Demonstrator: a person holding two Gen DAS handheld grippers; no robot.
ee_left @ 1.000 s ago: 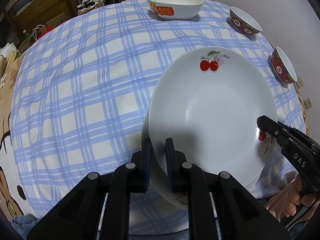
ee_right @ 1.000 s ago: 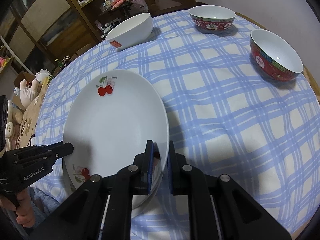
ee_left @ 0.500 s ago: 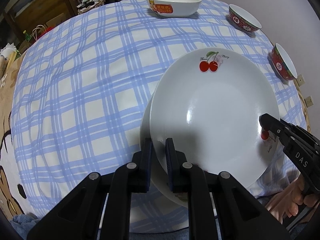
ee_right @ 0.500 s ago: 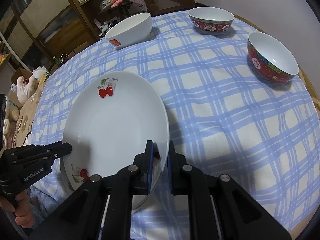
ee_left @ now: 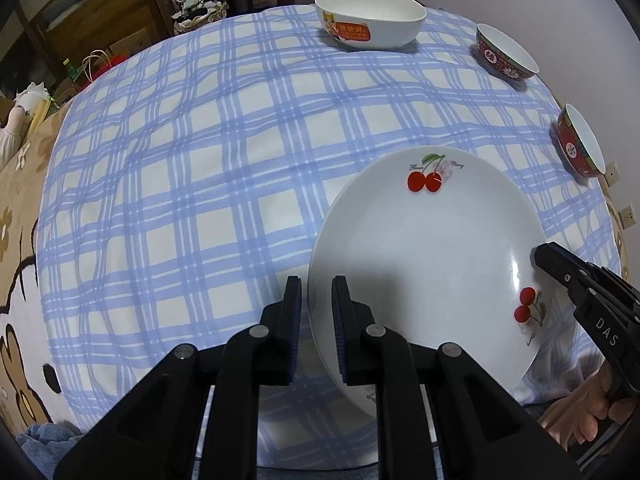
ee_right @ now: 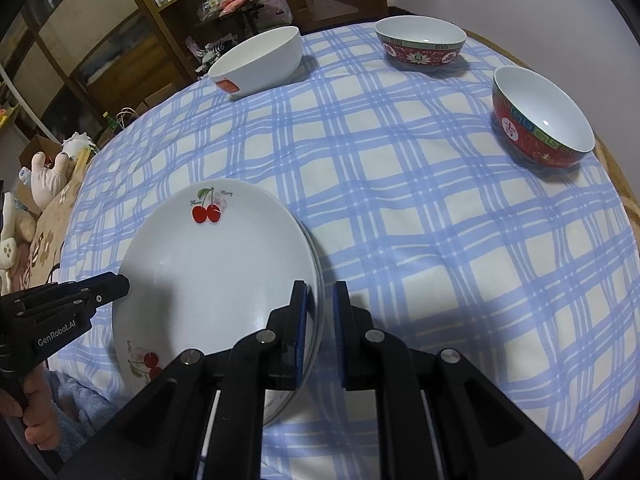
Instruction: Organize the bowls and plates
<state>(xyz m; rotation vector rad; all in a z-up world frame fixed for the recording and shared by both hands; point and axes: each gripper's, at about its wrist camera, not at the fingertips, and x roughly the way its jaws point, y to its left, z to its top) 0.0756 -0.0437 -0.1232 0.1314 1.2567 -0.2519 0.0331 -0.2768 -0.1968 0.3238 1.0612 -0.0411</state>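
A white plate with cherry prints lies near the front edge of the table, and the rim of a second plate shows just under its right side. My left gripper is shut on its left rim. My right gripper is shut on the right rim, where both rims sit between the pads. A large white bowl stands at the far side. Two red patterned bowls stand at the far right.
A blue checked cloth covers the round table. Wooden shelves and clutter stand behind it, soft toys lie off its left edge, and a wall closes the right. A hand holds the right gripper's handle.
The top plate has slid toward me and lies more squarely over the lower one, so less of the lower plate shows. Both grippers have kept their hold.
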